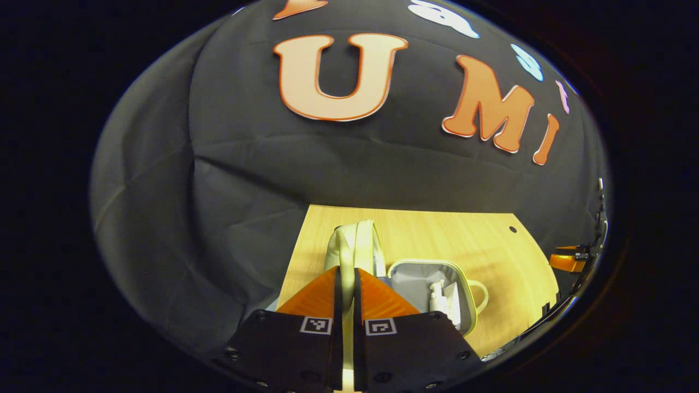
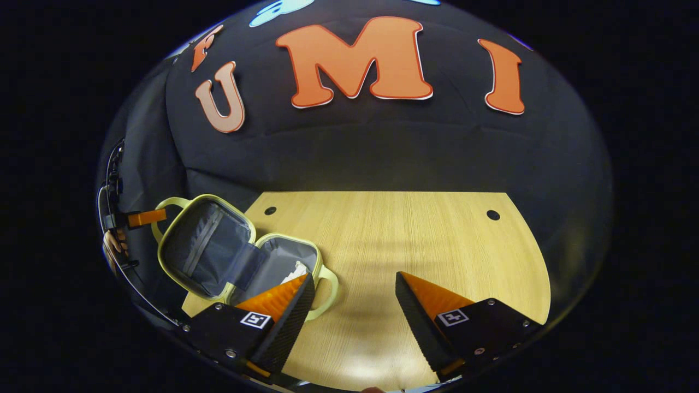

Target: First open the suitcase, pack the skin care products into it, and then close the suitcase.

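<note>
A small pale-green suitcase lies open on the wooden table (image 2: 415,234). Its lid (image 2: 210,248) is lifted and its grey-lined base (image 2: 281,259) lies flat. White skin care products (image 1: 440,297) lie inside the base; a bit of white (image 2: 297,270) peeks past my right finger. My left gripper (image 1: 347,270) is shut on the rim of the lid (image 1: 355,243), which I see edge-on between the fingers, with the base (image 1: 415,273) just right of it. In the right gripper view, the left gripper (image 2: 146,217) sits by the lid's handle. My right gripper (image 2: 355,297) hangs open above bare table, right of the suitcase.
The base's handle loop (image 2: 329,286) points toward the right gripper. Two small round holes (image 2: 493,214) mark the table's far edge. The black cloth wall closes in behind the table. At the far right of the left gripper view is the right gripper (image 1: 568,261).
</note>
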